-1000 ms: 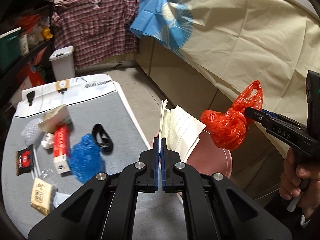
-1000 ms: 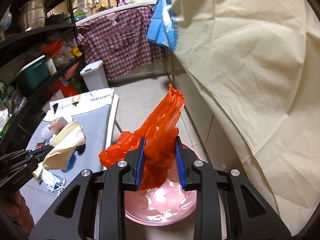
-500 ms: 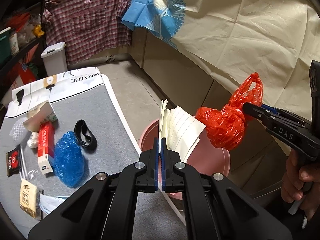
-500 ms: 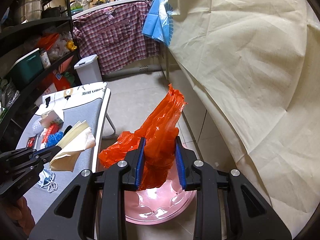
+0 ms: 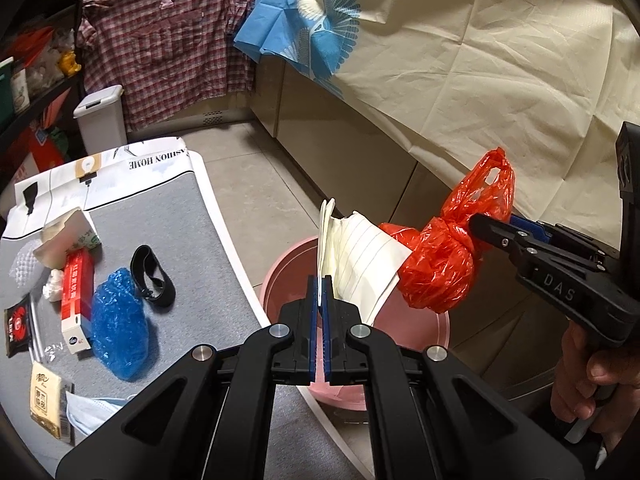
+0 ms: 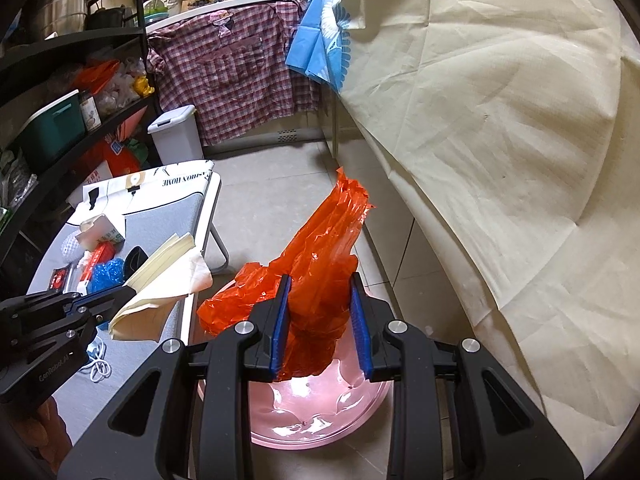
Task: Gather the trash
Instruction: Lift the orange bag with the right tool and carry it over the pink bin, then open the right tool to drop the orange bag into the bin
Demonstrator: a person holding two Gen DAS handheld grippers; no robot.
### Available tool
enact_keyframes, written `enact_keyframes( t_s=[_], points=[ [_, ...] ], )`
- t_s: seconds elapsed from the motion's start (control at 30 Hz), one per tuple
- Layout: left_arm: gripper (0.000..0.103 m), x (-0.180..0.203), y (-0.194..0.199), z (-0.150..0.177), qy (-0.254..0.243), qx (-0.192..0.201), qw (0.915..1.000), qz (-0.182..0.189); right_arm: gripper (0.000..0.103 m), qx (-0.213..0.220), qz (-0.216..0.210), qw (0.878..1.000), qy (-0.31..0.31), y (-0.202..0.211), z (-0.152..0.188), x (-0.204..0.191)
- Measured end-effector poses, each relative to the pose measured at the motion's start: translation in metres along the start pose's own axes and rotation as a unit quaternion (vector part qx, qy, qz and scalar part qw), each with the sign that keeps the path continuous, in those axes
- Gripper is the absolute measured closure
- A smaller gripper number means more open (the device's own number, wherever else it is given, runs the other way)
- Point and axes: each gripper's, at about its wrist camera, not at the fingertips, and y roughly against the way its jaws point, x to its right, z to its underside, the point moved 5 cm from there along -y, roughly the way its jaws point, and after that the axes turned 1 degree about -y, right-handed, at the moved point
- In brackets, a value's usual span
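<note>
My left gripper [image 5: 320,304] is shut on a folded sheet of lined cream paper [image 5: 360,256] and holds it over the pink basin [image 5: 416,336] on the floor; the paper also shows in the right wrist view [image 6: 160,280]. My right gripper [image 6: 320,320] is shut on a knotted red plastic bag [image 6: 320,256], held above the pink basin [image 6: 312,412]. In the left wrist view the red bag [image 5: 440,264] hangs just right of the paper, touching it.
The grey table [image 5: 192,240] at left carries a blue plastic bag [image 5: 116,324], a black strap [image 5: 152,276], a red box [image 5: 76,292], packets and tissue. A white bin [image 5: 100,120] stands behind. A cream cloth [image 5: 480,72] covers the cabinets at right.
Both grippers have shifted slightly right over the basin, carrying the paper and the red bag. The right gripper's pads now stand a little wider around the bag.
</note>
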Motion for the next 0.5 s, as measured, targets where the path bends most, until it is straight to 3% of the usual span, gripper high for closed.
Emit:
enact_keyframes(
  t_s=[0.13,0.2,0.27,0.5],
  points=[
    [0.097,0.003,-0.004,-0.001,0.000,-0.003,0.9999,0.012,0.063,-0.004,0.010,1.000,-0.005,-0.002,0.001,0.005],
    [0.082,0.003,-0.005,-0.001,0.004,-0.003,0.9999,0.016,0.055,-0.005,0.010,1.000,-0.008,-0.003,0.001,0.007],
    [0.076,0.002,-0.004,-0.002,0.008,-0.001,0.9998,0.018,0.045,-0.006,0.015,1.000,-0.008,-0.003,0.002,0.009],
    [0.076,-0.001,0.005,-0.002,0.007,0.010,0.9998,0.014,0.044,0.002,0.014,1.000,-0.009,0.001,0.001,0.011]
  ],
)
